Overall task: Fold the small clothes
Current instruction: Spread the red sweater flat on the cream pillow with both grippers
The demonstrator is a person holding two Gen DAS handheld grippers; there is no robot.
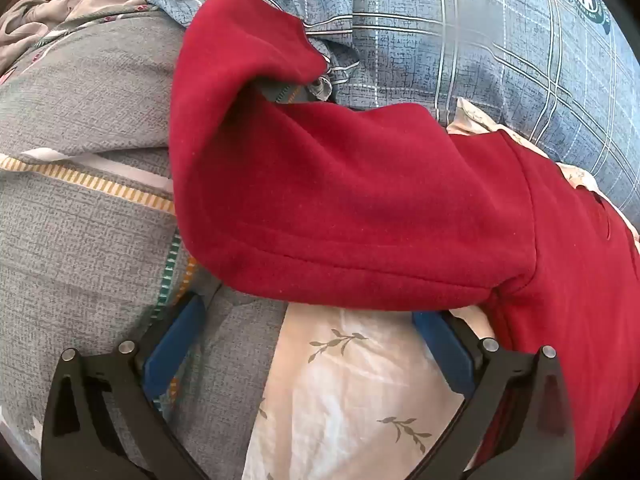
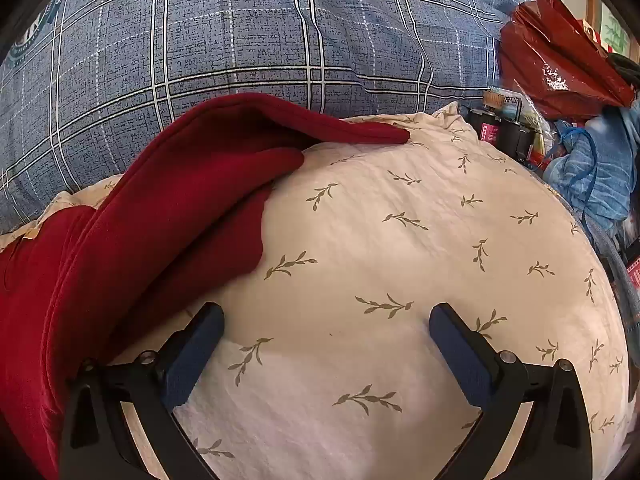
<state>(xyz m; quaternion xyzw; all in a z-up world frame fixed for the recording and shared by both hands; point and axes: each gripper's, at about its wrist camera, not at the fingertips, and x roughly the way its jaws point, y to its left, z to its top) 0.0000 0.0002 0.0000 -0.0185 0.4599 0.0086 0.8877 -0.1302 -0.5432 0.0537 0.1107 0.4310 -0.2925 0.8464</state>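
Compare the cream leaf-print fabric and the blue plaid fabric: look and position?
The cream leaf-print fabric is pale with scattered olive sprigs; the blue plaid fabric is denim-blue with white and dark grid lines. The cream one lies nearest, directly under the open right gripper; the plaid one sits behind it. The red garment drapes over the cream fabric's left part and only borders the plaid. Both are puffy bedding surfaces.

Bare cream leaf-print sheet (image 2: 360, 240) lay open ahead, hemmed by the red garment (image 2: 160, 220), plaid pillow (image 2: 240, 32) and bedside clutter (image 2: 560, 120)
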